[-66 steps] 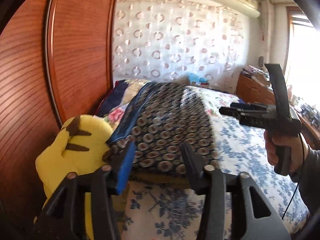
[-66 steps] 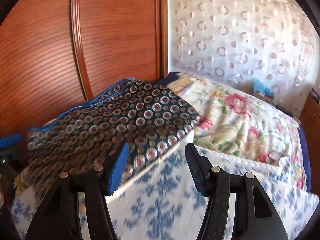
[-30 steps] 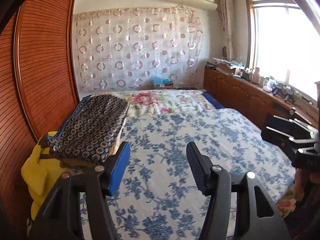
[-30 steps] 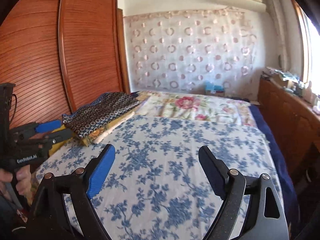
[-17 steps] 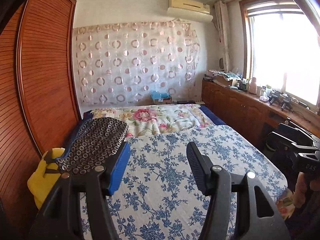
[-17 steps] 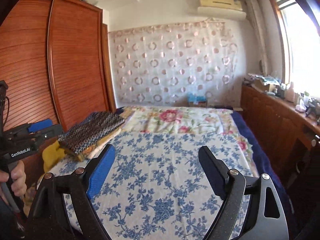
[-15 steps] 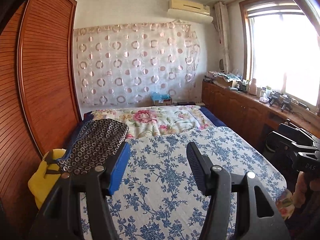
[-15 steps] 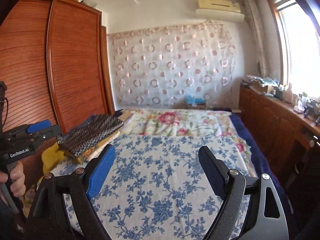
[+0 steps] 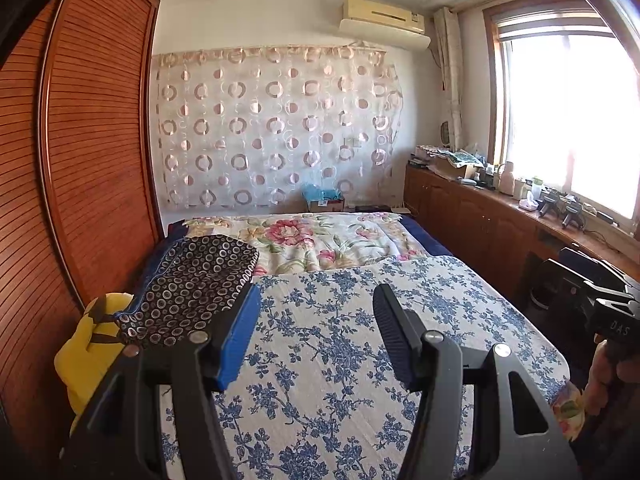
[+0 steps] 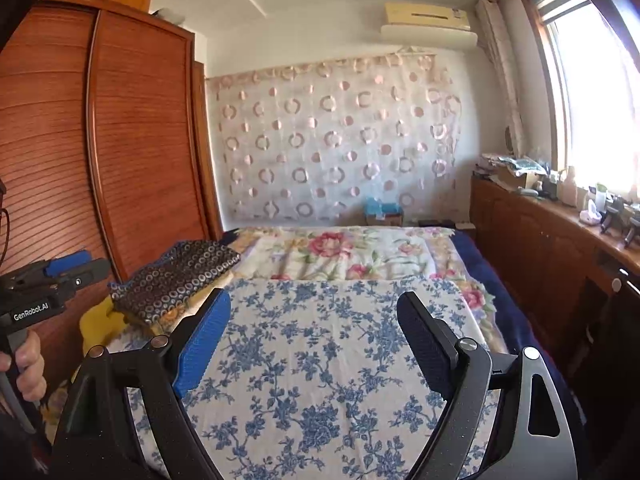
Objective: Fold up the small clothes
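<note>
A folded dark garment with a ring pattern (image 9: 192, 284) (image 10: 176, 276) lies at the bed's left edge, on top of a yellow plush (image 9: 84, 344). My left gripper (image 9: 316, 320) hangs open above the blue-flowered bed cover (image 9: 340, 360), well back from the garment, with nothing between its fingers. My right gripper (image 10: 312, 328) is open wider over the same cover (image 10: 320, 360) and is also empty. Each gripper shows at the edge of the other's view, held by a hand: the right one (image 9: 600, 300), the left one (image 10: 52, 276).
A wooden slatted wardrobe (image 9: 80, 160) runs along the bed's left side. A low wooden cabinet (image 10: 552, 240) with small items on it stands under the window at the right. A flowered quilt (image 9: 312, 240) covers the bed's far half, before a ring-patterned curtain.
Both grippers have pulled back and risen from the folded garment, which stays on the plush. Over the last half second nothing has visibly moved.
</note>
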The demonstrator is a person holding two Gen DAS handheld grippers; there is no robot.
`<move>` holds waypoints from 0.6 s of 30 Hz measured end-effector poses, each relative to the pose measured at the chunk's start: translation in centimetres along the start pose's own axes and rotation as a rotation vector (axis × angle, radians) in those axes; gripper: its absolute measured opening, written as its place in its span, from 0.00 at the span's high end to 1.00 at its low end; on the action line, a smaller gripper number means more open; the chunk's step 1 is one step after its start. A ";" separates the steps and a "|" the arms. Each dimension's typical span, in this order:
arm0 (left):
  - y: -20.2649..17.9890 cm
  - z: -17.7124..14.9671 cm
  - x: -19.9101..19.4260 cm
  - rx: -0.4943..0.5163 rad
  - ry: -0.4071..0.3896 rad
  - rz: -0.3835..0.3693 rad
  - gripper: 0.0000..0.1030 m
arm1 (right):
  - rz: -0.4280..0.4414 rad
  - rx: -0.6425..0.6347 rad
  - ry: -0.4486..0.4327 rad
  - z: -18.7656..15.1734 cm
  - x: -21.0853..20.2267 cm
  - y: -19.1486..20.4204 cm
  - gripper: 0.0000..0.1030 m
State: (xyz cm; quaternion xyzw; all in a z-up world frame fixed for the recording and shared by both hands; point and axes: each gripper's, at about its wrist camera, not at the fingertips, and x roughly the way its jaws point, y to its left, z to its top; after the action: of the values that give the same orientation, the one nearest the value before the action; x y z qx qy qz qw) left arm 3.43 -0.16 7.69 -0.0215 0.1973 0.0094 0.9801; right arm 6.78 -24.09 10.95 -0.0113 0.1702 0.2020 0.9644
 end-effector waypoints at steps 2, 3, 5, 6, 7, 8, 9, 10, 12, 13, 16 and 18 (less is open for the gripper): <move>0.0 0.0 0.0 0.000 0.002 0.000 0.44 | 0.002 0.000 0.002 0.0 0.0 0.1 0.16; 0.0 0.0 0.1 0.000 0.002 0.002 0.44 | 0.005 0.000 0.002 0.0 0.0 0.1 0.16; 0.0 0.0 0.0 0.000 0.002 0.002 0.44 | 0.004 -0.001 0.003 0.0 0.0 0.1 0.16; 0.0 0.0 0.0 0.000 0.002 0.002 0.44 | 0.005 0.000 0.003 0.0 0.0 0.1 0.16; 0.0 0.0 0.0 0.001 0.003 0.003 0.44 | 0.006 0.000 0.004 0.0 0.0 0.2 0.16; 0.0 -0.1 0.0 0.002 0.003 0.004 0.44 | 0.005 0.000 0.003 -0.1 0.0 0.2 0.16; 0.1 0.0 0.0 0.001 0.003 0.003 0.44 | 0.004 0.000 0.004 -0.1 0.0 0.2 0.16; 0.1 0.0 0.0 0.000 0.003 0.004 0.44 | 0.005 0.001 0.004 -0.1 0.0 0.2 0.16; 0.1 -0.1 0.0 0.000 0.004 0.004 0.44 | 0.004 0.000 0.003 -0.1 0.0 0.2 0.16; 0.1 -0.1 0.0 -0.001 0.004 0.004 0.44 | 0.004 -0.001 0.004 0.0 0.0 0.1 0.16; 0.2 -0.1 0.0 -0.001 0.005 0.003 0.44 | 0.004 0.000 0.004 -0.1 0.0 0.1 0.16; 0.2 -0.1 0.0 -0.001 0.005 0.004 0.44 | 0.005 -0.001 0.005 -0.1 0.0 0.1 0.16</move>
State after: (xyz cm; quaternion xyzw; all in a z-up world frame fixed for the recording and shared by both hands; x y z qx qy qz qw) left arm 3.33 -0.01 7.57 -0.0214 0.1998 0.0112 0.9795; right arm 6.69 -24.03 10.90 -0.0116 0.1723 0.2042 0.9636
